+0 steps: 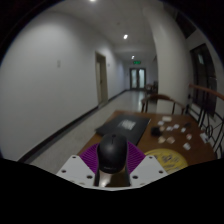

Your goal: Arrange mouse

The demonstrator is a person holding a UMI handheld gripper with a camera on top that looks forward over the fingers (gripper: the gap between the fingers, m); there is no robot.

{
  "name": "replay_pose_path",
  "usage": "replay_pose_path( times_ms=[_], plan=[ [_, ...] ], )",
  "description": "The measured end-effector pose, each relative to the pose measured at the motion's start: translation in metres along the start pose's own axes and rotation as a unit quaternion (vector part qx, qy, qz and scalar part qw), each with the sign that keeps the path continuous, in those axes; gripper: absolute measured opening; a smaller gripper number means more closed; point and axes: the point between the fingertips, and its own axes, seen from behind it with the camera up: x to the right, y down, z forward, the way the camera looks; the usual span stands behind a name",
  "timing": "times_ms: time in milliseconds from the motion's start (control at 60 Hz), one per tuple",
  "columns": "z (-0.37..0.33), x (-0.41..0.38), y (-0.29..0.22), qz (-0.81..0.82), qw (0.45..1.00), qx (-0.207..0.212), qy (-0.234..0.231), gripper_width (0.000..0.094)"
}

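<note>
Held a black mouse [111,153] tight between the two fingers of the gripper [111,166]. Pressed on it from both sides, with a purple pad [91,159] showing just left of it and another just right. Lifted up in the air, above the near end of a wooden table [196,148]. Pointed forward, rounded back facing up, a little shine on top.

Beyond the fingers, a dark flat mat [121,127] on the table. To the right of the mat, a bunch of small white bits [170,128] spread over the wood. Closer in, a round yellowish thing [169,157] lying flat; too blurry to tell what it was. Behind the table on the right, a dark chair [154,99] and a railing [208,95].

Farther away, a long hallway with pale walls, a shiny floor [95,118] and small lights in the ceiling. At the far end, a green sign [136,60] glowing above a door [137,78]. Another door [102,79] on the left wall.
</note>
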Motion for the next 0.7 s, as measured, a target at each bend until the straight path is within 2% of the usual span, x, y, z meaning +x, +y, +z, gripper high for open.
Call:
replay_pose_path(
  times_ms=[67, 167, 233, 367, 467, 600, 700],
  plan=[
    [-0.045, 0.039, -0.046, 0.002, 0.999, 0.050, 0.012, 0.0342],
    [-0.099, 0.121, -0.069, 0.017, 0.996, 0.075, 0.050, 0.0341],
    [-0.103, 0.166, -0.037, 0.027, 0.996, 0.045, 0.077, 0.0341],
    [-0.096, 0.195, 0.080, 0.057, 0.993, -0.073, 0.074, 0.0342],
    [-0.106, 0.223, 0.120, 0.030, 0.990, -0.088, 0.106, 0.0341],
    [-0.116, 0.216, 0.141, 0.066, 0.987, -0.122, 0.082, 0.0346],
    [-0.128, 0.219, 0.142, 0.054, 0.986, -0.138, 0.080, 0.0461]
  ],
)
